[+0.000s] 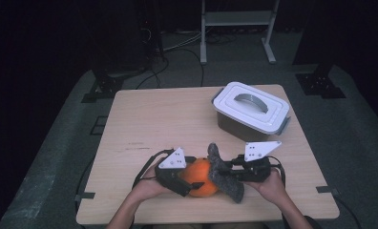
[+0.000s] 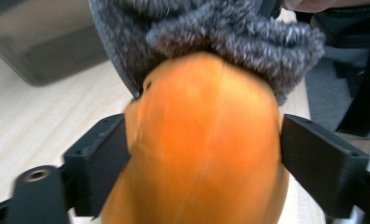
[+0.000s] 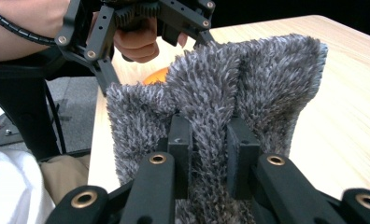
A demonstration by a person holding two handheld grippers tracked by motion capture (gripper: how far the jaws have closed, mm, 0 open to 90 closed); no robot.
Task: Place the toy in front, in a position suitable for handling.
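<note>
An orange fruit [image 1: 200, 177] rests near the table's front edge, and my left gripper [image 1: 187, 179] is shut on it. In the left gripper view the orange [image 2: 202, 140] sits clamped between the two black jaws. A grey fuzzy cloth [image 1: 224, 174] presses against the fruit's right side, pinched by my right gripper [image 1: 235, 174]. In the right gripper view the cloth [image 3: 220, 102] is folded between the jaws, and a sliver of the orange [image 3: 156, 74] peeks out behind it. The cloth [image 2: 211, 32] drapes over the fruit's far end in the left gripper view.
A grey lidded plastic box [image 1: 250, 110] with a handle stands at the back right of the wooden table [image 1: 153, 119]. Cables and a metal stand lie on the floor beyond the table.
</note>
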